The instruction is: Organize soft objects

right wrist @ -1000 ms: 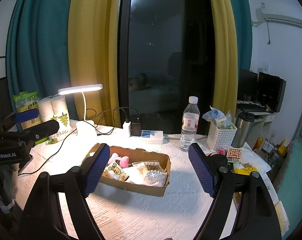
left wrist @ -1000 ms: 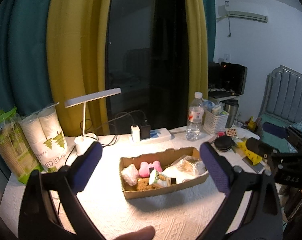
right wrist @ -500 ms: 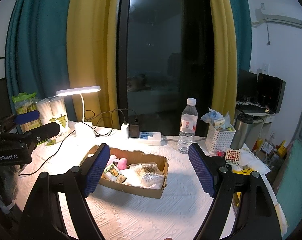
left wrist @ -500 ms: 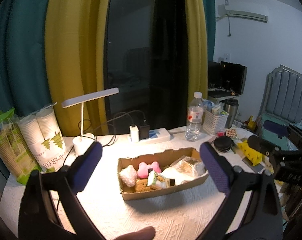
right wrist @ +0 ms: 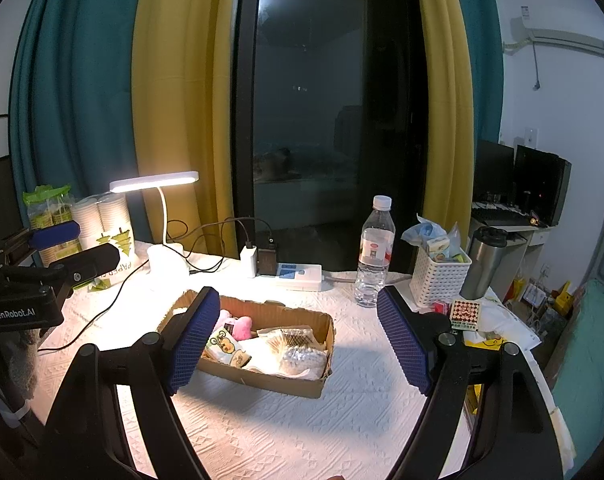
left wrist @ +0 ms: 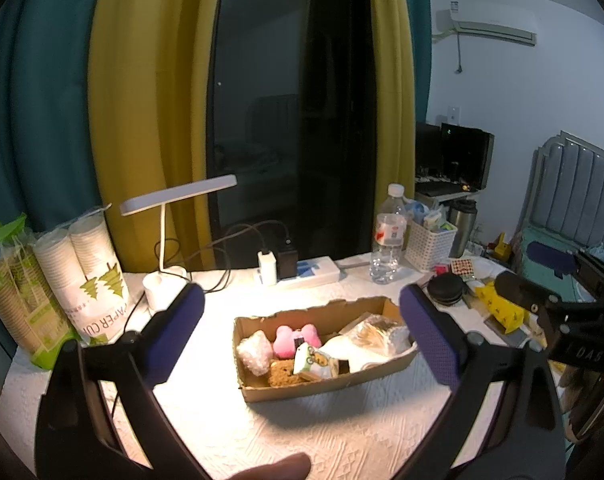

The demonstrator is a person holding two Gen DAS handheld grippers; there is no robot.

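Observation:
A shallow cardboard box (left wrist: 334,384) (right wrist: 285,386) sits mid-table on a white cloth. It holds a pink plush (left wrist: 290,340) (right wrist: 242,327), a white bubble-wrap lump (left wrist: 254,356), a brown sponge (left wrist: 282,378), a cartoon-printed packet (left wrist: 314,362) (right wrist: 226,346) and clear-wrapped items (left wrist: 376,334) (right wrist: 297,350). My left gripper (left wrist: 302,338) is open and empty, held above and in front of the box. My right gripper (right wrist: 297,346) is open and empty, also short of the box. Each gripper shows in the other's view, the right one (left wrist: 558,280) and the left one (right wrist: 61,252).
A lit desk lamp (left wrist: 169,240) (right wrist: 161,220), paper cup sleeves (left wrist: 81,276) (right wrist: 101,224), a power strip with cables (left wrist: 302,270) (right wrist: 297,274), a water bottle (left wrist: 388,236) (right wrist: 374,252), a white basket (left wrist: 430,242) (right wrist: 442,272) and a steel tumbler (right wrist: 484,260) line the back. Small items (left wrist: 498,308) crowd the right edge.
Both grippers have drifted slightly, so the scene shifts a little in each view. Jaws stay open. Nothing in the box has moved.

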